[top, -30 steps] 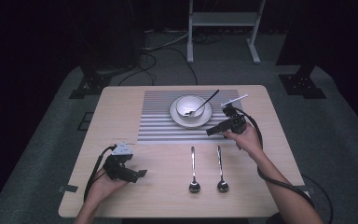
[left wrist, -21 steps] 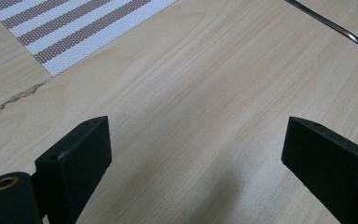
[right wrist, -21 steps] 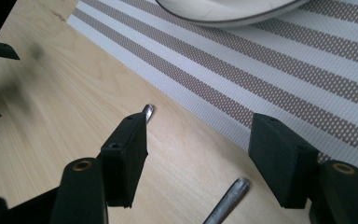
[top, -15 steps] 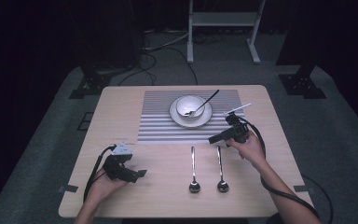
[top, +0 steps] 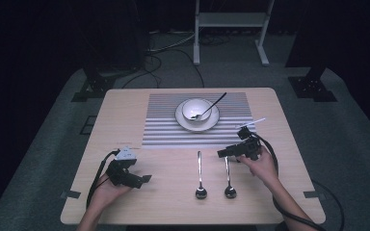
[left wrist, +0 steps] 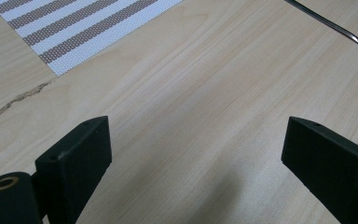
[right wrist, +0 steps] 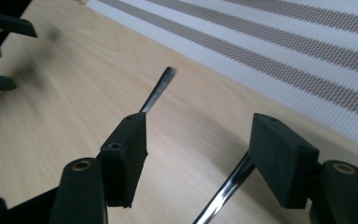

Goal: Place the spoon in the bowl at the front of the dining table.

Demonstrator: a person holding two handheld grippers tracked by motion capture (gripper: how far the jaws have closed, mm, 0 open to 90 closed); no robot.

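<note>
Two spoons (top: 201,174) lie side by side near the bench (top: 125,115) front, a third sits in the far bowl (top: 196,109), right claw (top: 225,153) spread over the right-hand handle, nothing pinched yet, left claw (top: 143,180) spread idle at left.

A wooden table (top: 125,110) carries a striped placemat (top: 164,130) at its far centre. Beyond it, on grey carpet (top: 53,125), a white metal stand (top: 229,21) rises, with black cables (top: 173,48) trailing to its left.
</note>
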